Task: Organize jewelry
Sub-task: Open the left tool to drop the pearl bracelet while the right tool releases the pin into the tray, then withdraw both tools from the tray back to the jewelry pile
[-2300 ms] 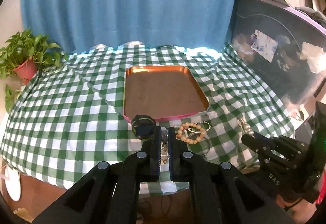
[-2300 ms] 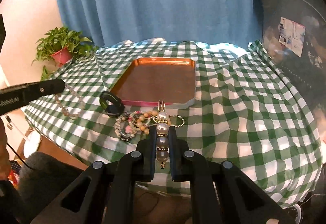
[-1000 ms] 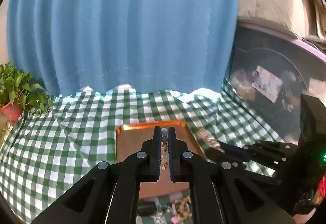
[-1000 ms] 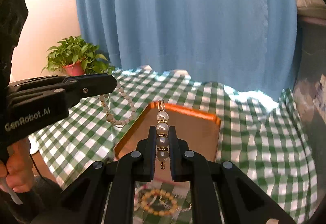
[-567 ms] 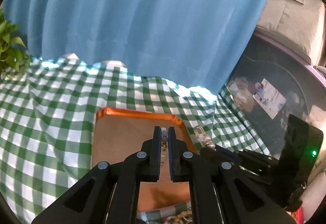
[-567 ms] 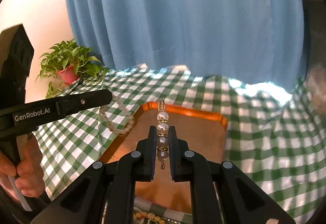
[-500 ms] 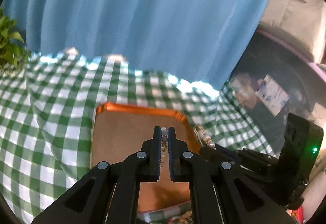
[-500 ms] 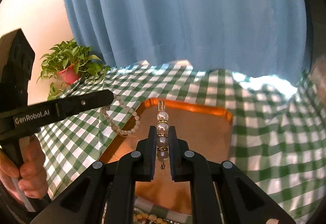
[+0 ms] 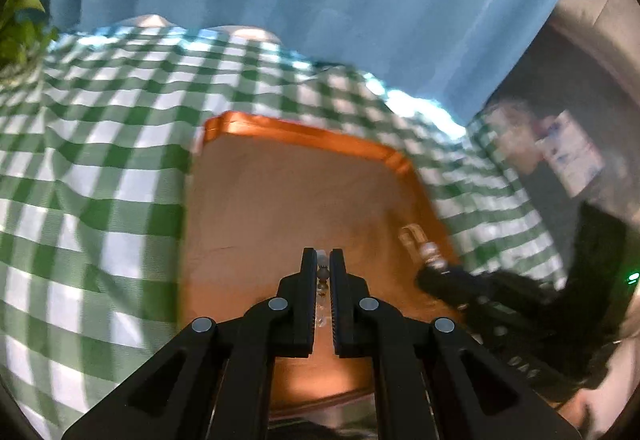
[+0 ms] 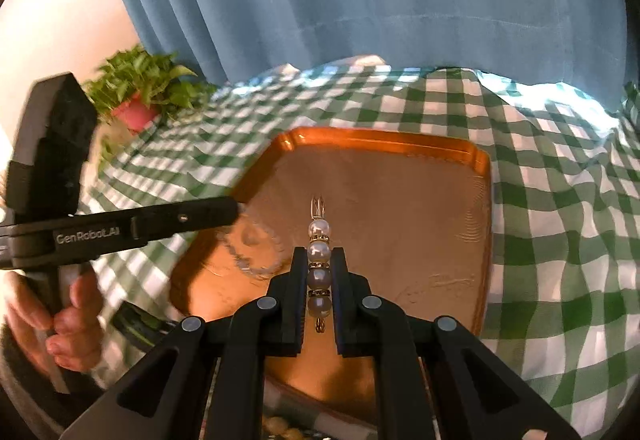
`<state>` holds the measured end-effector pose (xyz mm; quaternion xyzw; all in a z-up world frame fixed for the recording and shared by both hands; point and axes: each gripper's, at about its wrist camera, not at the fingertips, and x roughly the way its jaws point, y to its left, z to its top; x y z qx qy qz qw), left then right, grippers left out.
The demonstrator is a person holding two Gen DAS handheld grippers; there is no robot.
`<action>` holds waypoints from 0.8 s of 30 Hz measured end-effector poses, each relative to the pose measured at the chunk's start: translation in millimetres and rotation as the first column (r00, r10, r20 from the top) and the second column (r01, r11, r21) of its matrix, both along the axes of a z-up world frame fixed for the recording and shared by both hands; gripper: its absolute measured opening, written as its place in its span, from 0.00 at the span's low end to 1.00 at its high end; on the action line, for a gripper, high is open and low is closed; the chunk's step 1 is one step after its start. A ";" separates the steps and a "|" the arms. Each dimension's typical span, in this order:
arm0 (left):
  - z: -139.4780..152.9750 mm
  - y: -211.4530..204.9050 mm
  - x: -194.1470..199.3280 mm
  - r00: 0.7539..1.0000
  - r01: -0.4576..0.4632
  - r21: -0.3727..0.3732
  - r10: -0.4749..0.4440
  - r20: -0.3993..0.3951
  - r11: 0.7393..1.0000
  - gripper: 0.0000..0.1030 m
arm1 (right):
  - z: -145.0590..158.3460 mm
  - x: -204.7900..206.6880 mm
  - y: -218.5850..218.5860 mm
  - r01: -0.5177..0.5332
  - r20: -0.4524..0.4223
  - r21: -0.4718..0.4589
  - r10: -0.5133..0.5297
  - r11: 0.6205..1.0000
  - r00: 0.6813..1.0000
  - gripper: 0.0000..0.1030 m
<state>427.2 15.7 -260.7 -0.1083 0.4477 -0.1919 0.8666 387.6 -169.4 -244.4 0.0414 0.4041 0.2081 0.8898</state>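
We have swung both tools from the near table edge to over the orange tray (image 10: 472, 155): right tool (image 10: 319, 260) clamps the pearl strand (image 10: 319, 240), left tool (image 9: 323, 264) pinches the blurred bead strand (image 10: 256, 252), both still airborne, so release comes next.

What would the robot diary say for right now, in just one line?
left gripper: shut on bead strand | right gripper: shut on pearl piece | both over tray | nothing released
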 end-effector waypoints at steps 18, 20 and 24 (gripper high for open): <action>13.3 11.2 -28.0 0.990 -0.117 0.210 0.097 0.103 0.971 0.74 | -2.8 -6.7 -26.4 0.159 0.032 -0.076 -0.157 0.984 0.987 0.79; 16.4 15.3 -36.1 0.989 -0.124 0.221 0.103 0.105 0.967 0.74 | 1.6 -12.5 -30.7 0.176 0.042 -0.057 -0.174 0.983 0.984 0.79; 30.7 18.1 -59.3 0.987 -0.130 0.208 0.107 0.118 0.969 0.74 | 8.5 -20.8 -39.2 0.224 0.008 0.037 -0.224 0.974 0.974 0.77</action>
